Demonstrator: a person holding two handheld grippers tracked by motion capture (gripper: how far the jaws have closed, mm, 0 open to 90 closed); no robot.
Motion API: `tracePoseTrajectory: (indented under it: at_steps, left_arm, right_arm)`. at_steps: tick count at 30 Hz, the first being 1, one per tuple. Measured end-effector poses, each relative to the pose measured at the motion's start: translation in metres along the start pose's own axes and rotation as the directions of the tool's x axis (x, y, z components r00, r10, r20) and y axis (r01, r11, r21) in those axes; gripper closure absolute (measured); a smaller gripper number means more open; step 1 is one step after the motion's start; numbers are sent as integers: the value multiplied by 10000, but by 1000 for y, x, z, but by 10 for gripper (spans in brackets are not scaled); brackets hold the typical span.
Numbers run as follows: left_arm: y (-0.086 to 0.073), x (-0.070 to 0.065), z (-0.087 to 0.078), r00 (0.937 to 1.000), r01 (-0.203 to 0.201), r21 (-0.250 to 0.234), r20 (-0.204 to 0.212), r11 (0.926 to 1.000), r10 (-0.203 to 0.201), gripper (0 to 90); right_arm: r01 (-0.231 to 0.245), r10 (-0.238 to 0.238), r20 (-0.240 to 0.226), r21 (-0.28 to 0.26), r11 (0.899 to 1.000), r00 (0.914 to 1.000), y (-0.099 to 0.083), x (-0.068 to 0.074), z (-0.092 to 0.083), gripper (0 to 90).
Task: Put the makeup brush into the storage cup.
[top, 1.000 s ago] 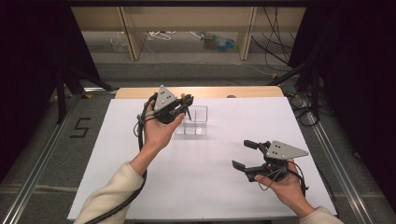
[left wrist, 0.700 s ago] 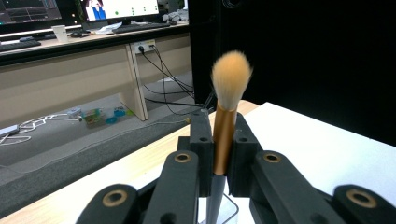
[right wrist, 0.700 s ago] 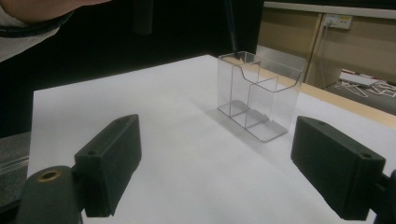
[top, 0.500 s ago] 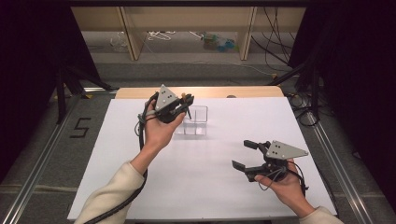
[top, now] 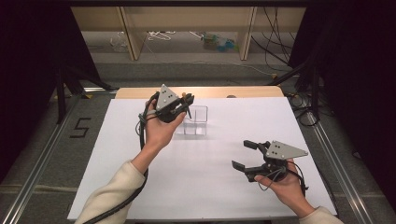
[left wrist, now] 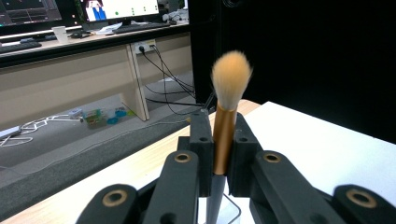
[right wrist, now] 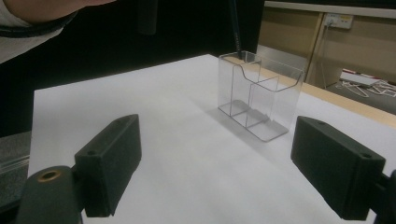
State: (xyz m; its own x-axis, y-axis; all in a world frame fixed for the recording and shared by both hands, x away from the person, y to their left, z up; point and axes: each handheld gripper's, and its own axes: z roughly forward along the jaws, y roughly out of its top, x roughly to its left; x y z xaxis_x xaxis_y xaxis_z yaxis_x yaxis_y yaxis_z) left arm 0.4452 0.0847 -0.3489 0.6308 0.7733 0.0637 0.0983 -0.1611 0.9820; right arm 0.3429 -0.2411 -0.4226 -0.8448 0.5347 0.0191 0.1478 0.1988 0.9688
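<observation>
My left gripper (top: 183, 103) is shut on a makeup brush (left wrist: 223, 135) with a gold ferrule, held upright with its tan bristles (left wrist: 231, 79) on top. The brush's dark handle (right wrist: 236, 28) points down to the rim of a clear acrylic organizer (top: 197, 122) with several compartments, which stands at the back middle of the white table (top: 140, 149). In the right gripper view the organizer (right wrist: 259, 93) stands ahead, with the handle tip at its far compartment. My right gripper (top: 241, 154) is held in a hand near the front right, its jaws wide open and empty.
A wooden strip (top: 243, 92) runs along the table's far edge. Beyond it stand shelf legs (top: 246, 32) with cables and small items on the floor. Metal rails (top: 42, 163) flank the table, and a "5" (top: 80, 127) marks the floor at left.
</observation>
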Motion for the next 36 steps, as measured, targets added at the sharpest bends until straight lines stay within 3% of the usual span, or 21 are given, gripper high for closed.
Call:
tracePoseTrajectory:
  at_steps: [12, 15, 36]
  left_arm:
    - [-1, 1, 2, 10000, -36, -8, -44, 10000, 36, 830]
    - [-1, 1, 3, 9999, 127, 47, -102, 9999, -127, 830]
    - [-3, 1, 9, 9999, -36, 70, -159, 10000, 37, 829]
  right_arm:
    - [-5, 5, 0, -5, 10000, 10000, 0, 0, 0, 171]
    - [-6, 6, -5, -2, 10000, 10000, 0, 0, 0, 171]
    - [-28, 27, 33, 134, 9999, 10000, 0, 0, -1, 171]
